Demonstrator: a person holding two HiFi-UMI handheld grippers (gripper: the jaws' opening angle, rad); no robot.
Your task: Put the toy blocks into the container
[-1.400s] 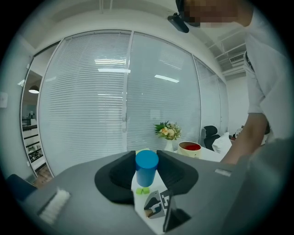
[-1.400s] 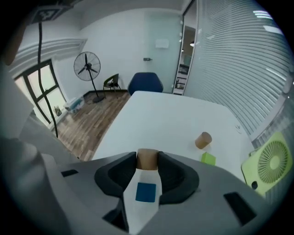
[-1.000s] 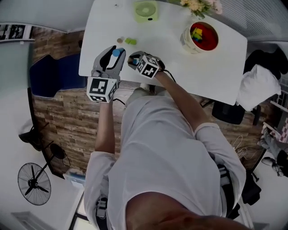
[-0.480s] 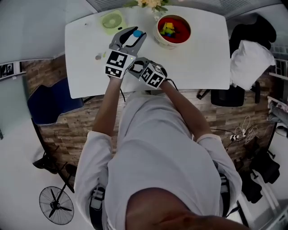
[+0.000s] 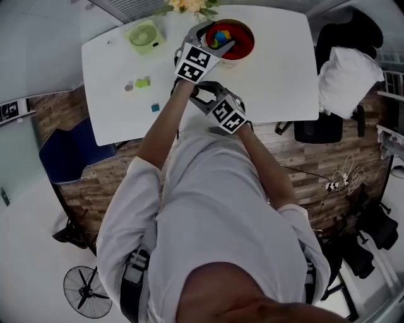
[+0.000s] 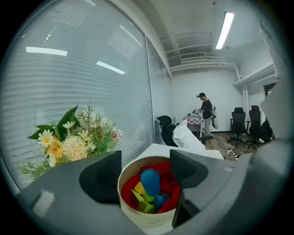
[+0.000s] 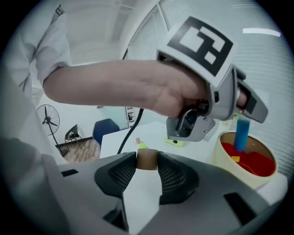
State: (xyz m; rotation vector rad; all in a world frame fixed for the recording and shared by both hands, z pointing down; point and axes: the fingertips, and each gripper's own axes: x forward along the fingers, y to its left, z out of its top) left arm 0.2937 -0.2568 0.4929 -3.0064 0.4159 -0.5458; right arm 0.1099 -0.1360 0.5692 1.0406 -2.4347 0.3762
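left gripper [image 6: 145,171]: hangs right over the container [image 6: 143,219], jaws wide apart and just been opening; the pads press on nothing.
blue block [image 6: 150,181]: in line between the left jaws but lower down, inside the container, clear of both pads; its long axis is upright (landed or dropping, i cannot tell).
right gripper [image 7: 147,166]: clamped on a brown block [image 7: 147,159], held at the jaw tips above the near edge of the table [image 5: 271,82].
container: at the far side of the table beside the flowers [image 5: 186,6]; red inside, with yellow and green blocks in it already.
key relation: from the right gripper the container lies ahead and off to the right in its own view; the left gripper is between, covering the mouth from above.
nearer hand: the left, directly above the container; the right is well short of it.
likely next: the left gripper must clear the rim before the brown block can go in.
left on the table: a green block [image 5: 144,82], a tan piece [image 5: 129,86] just beside it and a small blue block [image 5: 154,108] nearby, all well apart from the container, toward the left end.
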